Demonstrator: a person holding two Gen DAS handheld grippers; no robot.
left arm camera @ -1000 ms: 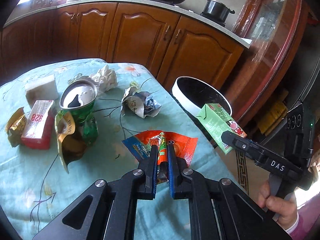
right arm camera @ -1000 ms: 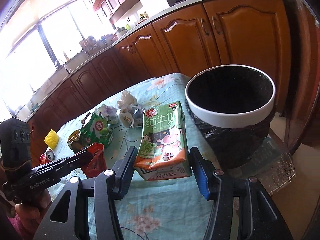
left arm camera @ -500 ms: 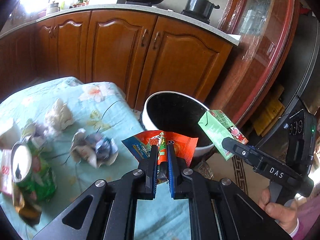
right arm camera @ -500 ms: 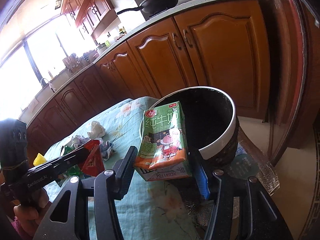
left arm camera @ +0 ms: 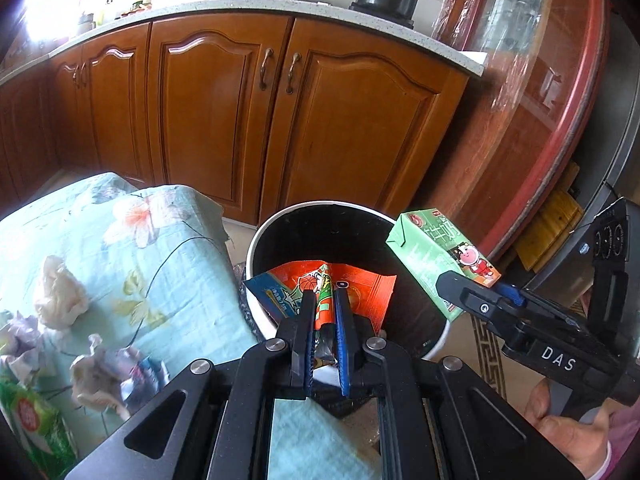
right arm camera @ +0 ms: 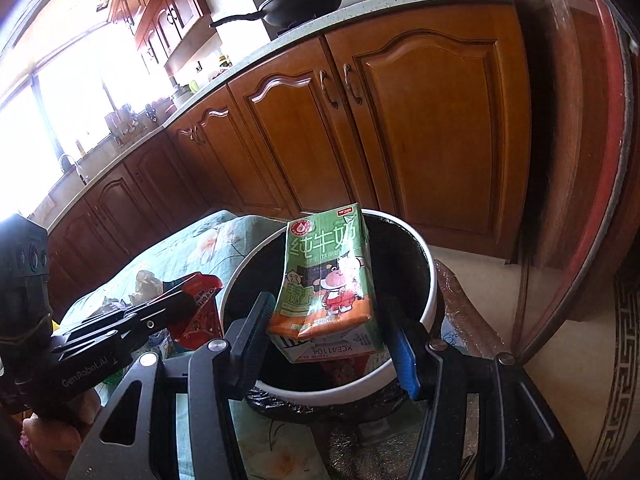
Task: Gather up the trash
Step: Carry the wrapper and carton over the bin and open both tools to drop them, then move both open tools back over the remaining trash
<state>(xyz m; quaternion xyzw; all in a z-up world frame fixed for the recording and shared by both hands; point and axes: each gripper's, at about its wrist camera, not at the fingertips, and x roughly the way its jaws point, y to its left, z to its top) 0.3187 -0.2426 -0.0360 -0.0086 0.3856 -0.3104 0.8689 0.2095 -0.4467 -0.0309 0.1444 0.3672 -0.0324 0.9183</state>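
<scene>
My left gripper [left arm camera: 323, 298] is shut on an orange and blue snack wrapper [left arm camera: 360, 286] and holds it over the near rim of a white-rimmed trash bin [left arm camera: 280, 220] with a black liner. My right gripper [right arm camera: 326, 312] is shut on a green milk carton [right arm camera: 326, 276] and holds it above the bin's opening [right arm camera: 430, 276]. The carton also shows at the right of the left wrist view [left arm camera: 436, 256], over the bin's right edge. The left gripper and its wrapper [right arm camera: 200, 304] show at the left of the right wrist view.
A table with a teal floral cloth [left arm camera: 132, 240] stands left of the bin and carries crumpled paper [left arm camera: 60, 300], a crumpled wrapper [left arm camera: 112, 376] and a green can [left arm camera: 32, 420]. Wooden kitchen cabinets [left arm camera: 260, 120] stand behind. A glass-fronted red cabinet [left arm camera: 540, 100] is at the right.
Both grippers have moved from over the table towards the bin, each still holding its item. The wrapper and the carton now hang over the bin.
</scene>
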